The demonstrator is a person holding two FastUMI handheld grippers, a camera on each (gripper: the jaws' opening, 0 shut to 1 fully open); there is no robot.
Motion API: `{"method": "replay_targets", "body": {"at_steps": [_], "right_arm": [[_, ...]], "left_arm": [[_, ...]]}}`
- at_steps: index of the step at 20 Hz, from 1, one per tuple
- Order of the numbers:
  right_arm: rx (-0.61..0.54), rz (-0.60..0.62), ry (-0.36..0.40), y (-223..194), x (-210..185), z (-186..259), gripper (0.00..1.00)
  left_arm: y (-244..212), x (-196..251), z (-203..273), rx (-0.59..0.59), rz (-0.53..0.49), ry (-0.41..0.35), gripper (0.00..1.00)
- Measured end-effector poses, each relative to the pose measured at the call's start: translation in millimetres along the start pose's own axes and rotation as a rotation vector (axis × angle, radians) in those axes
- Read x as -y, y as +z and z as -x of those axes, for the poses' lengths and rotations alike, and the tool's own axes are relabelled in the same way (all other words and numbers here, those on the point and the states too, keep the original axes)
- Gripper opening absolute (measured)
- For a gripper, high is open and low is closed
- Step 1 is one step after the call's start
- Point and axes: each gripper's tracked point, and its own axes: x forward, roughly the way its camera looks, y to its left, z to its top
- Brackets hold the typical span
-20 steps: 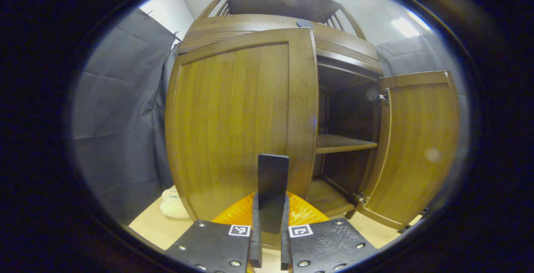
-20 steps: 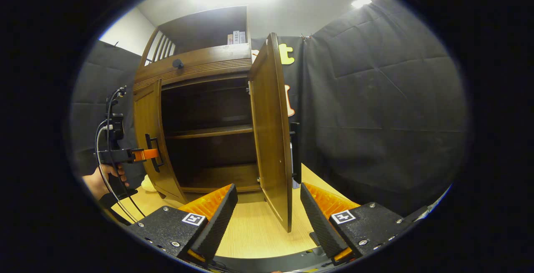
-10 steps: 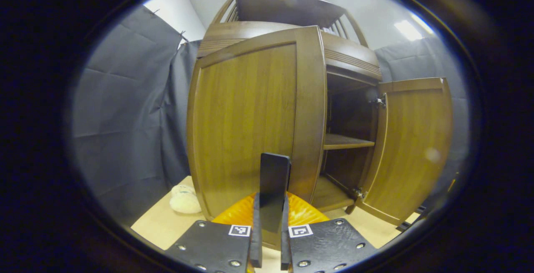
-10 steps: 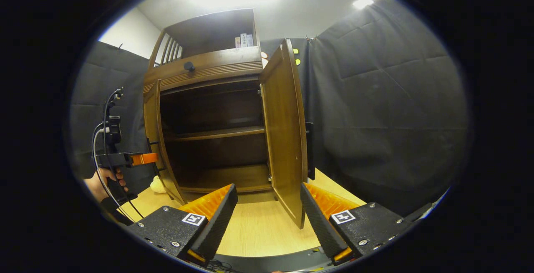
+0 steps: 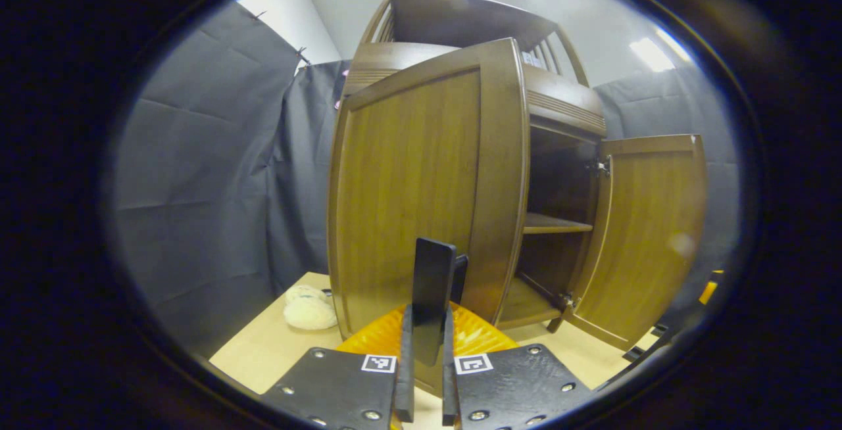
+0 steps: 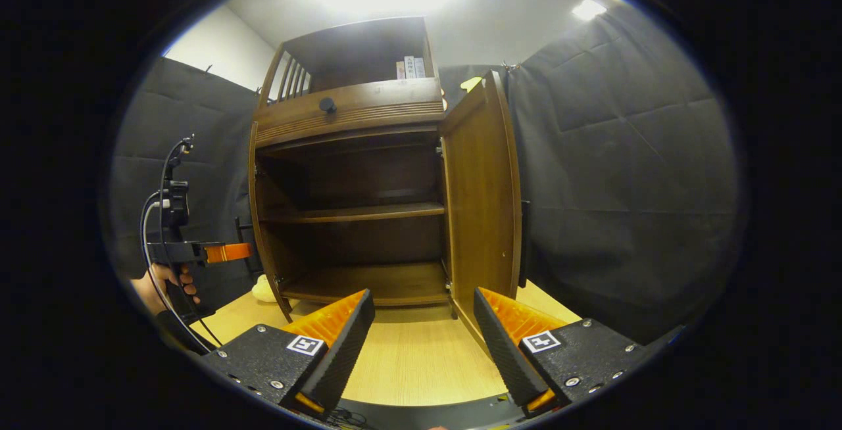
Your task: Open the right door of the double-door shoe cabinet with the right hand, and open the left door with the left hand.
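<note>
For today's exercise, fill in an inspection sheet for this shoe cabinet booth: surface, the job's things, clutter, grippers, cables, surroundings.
Surface: light wooden floor, bare in front of the cabinet.
Job's things: brown wooden double-door shoe cabinet; right door swung wide; left door swung out, its black bar handle clamped.
Clutter: cream plush toy on the floor by the left door.
Grippers: left gripper shut on the handle; right gripper open, holding nothing.
Cables: black cable looping off the left gripper.
Surroundings: black cloth wall; books on the top shelf.
</note>
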Motion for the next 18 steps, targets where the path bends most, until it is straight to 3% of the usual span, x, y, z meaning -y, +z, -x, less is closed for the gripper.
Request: {"method": "replay_targets", "body": {"at_steps": [6,7,11,12,13,18], "right_arm": [[-0.005,0.006,0.034,-3,-16,4,0.94],[-0.007,0.005,0.039,-3,-18,4,0.94],[-0.015,0.012,0.050,-7,-25,6,0.94],[-0.015,0.011,0.053,-7,-27,6,0.94],[-0.014,0.012,0.054,-7,-27,7,0.94],[-0.024,0.015,0.064,-12,-35,7,0.94]], "left_arm": [[-1,-9,10,0.009,-0.022,0.031,0.17],[-1,-11,11,0.008,-0.020,0.033,0.22],[-2,-22,15,0.011,-0.022,0.055,0.22],[-3,-28,17,0.013,-0.024,0.063,0.13],[-2,-31,18,0.014,-0.025,0.073,0.17],[3,-64,23,0.039,-0.009,0.158,0.17]]}}
